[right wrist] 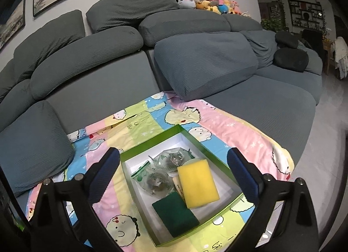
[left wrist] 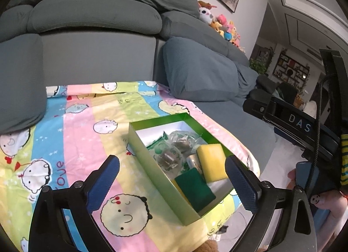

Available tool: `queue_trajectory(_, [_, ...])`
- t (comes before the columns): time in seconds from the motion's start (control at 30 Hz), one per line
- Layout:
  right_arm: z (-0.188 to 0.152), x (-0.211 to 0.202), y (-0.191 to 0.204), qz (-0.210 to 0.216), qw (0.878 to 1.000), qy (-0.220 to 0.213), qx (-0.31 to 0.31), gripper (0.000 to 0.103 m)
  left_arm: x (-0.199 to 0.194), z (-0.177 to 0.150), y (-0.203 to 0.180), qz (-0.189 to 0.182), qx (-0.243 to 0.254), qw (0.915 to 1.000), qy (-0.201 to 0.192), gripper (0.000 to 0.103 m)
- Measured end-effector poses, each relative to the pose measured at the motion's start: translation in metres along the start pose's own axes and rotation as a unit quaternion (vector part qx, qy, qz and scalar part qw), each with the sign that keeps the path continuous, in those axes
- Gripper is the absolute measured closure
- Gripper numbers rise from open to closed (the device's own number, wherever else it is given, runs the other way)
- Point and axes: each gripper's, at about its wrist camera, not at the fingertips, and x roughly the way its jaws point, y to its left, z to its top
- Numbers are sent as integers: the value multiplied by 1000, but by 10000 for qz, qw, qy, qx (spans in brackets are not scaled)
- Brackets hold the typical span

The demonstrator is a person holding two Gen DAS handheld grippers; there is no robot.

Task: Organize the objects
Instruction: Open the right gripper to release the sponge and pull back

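Observation:
A green box with a white inside lies open on a cartoon-print cloth. In it lie a yellow sponge, a green-faced sponge and clear bags of dark tea. My left gripper is open and empty above the box's near end. My right gripper is open and empty above the box. The right gripper's body also shows in the left wrist view.
The cloth covers part of a grey sofa with loose cushions. Plush toys sit on the sofa back. The floor lies to the right.

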Motion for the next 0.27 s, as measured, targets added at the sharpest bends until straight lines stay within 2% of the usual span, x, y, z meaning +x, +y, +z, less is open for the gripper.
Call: queue_trajectory(0.27, [-2, 6, 5, -358, 9993, 30, 65, 4, -5, -3, 16, -128, -199, 9997, 32, 5])
